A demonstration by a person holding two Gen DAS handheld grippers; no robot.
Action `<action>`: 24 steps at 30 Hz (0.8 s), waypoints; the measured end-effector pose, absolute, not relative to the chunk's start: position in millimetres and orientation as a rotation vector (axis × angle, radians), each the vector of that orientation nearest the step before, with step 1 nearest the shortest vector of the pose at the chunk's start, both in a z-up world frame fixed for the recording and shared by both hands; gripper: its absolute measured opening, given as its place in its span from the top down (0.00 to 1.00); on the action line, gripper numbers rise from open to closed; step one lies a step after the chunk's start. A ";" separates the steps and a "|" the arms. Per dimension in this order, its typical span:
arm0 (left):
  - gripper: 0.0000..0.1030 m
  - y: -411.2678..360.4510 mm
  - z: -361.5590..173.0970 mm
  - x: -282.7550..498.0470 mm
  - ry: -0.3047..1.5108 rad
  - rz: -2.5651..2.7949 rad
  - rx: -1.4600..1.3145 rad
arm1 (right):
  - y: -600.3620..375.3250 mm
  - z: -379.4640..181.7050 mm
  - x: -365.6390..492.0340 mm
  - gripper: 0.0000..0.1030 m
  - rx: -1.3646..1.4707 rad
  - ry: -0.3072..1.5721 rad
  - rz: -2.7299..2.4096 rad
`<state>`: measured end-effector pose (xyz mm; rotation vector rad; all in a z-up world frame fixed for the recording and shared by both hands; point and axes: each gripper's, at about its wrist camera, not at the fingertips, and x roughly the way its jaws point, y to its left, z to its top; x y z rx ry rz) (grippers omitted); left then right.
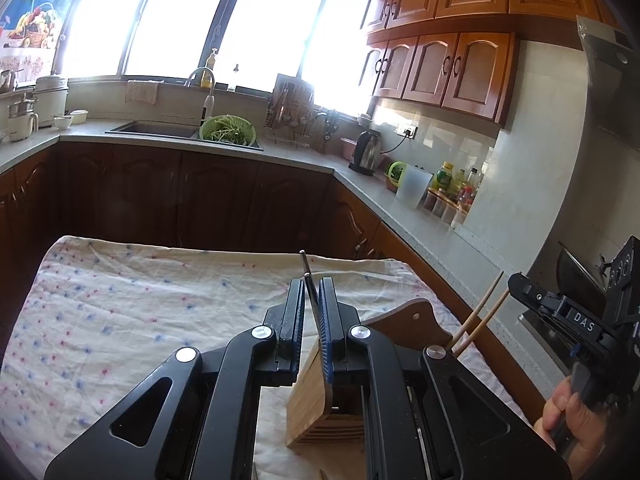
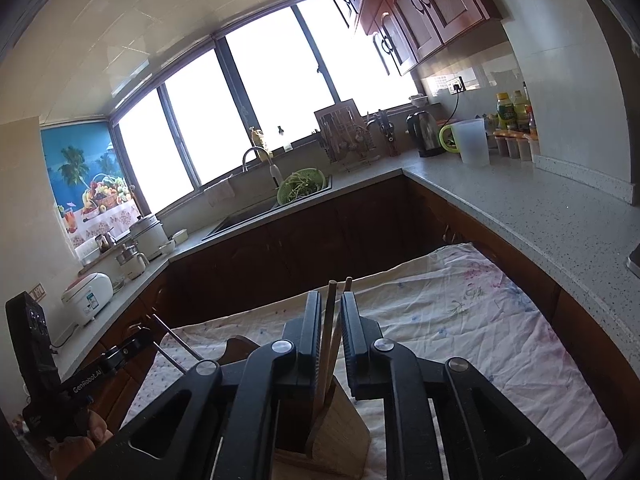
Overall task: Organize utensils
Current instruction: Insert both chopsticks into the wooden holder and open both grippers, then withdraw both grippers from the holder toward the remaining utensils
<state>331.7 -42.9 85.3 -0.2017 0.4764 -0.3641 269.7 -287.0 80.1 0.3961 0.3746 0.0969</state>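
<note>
Both pairs of chopsticks are standing in the wooden holder (image 1: 310, 396) on the cloth (image 1: 120, 300), and each gripper sits over its own pair.

Left gripper (image 1: 311, 300): the metal chopsticks (image 1: 307, 276) run up between the pads, tips poking above them. The jaws look pressed nearly together, pinching the sticks, though glare makes the contact on the left pad hard to confirm. Thin, stiff, smooth steel: slippery, so a hold low on the shafts, with both sticks side by side, suits them best.

Right gripper (image 2: 331, 328): the wooden chopsticks (image 2: 330, 320) rise between the jaws, lower ends down in the holder (image 2: 340, 432). These jaws stand slightly spread; one stick lies by the left pad, and a gap shows on the other side, so I judge them let go. Light, stiff, a bit grippy, easy to pinch mid-shaft, apt to scissor apart if caught near one end.

From the left camera the wooden pair (image 1: 476, 316) leans out to the right of the holder, with the right gripper (image 1: 516, 280) close by.

The holder looks light; it could tip if nudged.
</note>
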 end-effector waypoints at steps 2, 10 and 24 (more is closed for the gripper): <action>0.82 -39.9 87.2 328.9 0.476 -0.355 -0.202 | -289.3 79.6 267.6 0.60 0.411 0.367 0.108; 0.21 -21.7 87.6 306.1 0.476 -0.305 -0.225 | -293.5 87.4 246.8 0.11 0.439 0.322 0.130; 0.16 11.8 58.4 241.9 0.572 -0.255 -0.248 | -284.2 66.4 187.4 0.03 0.435 0.388 0.163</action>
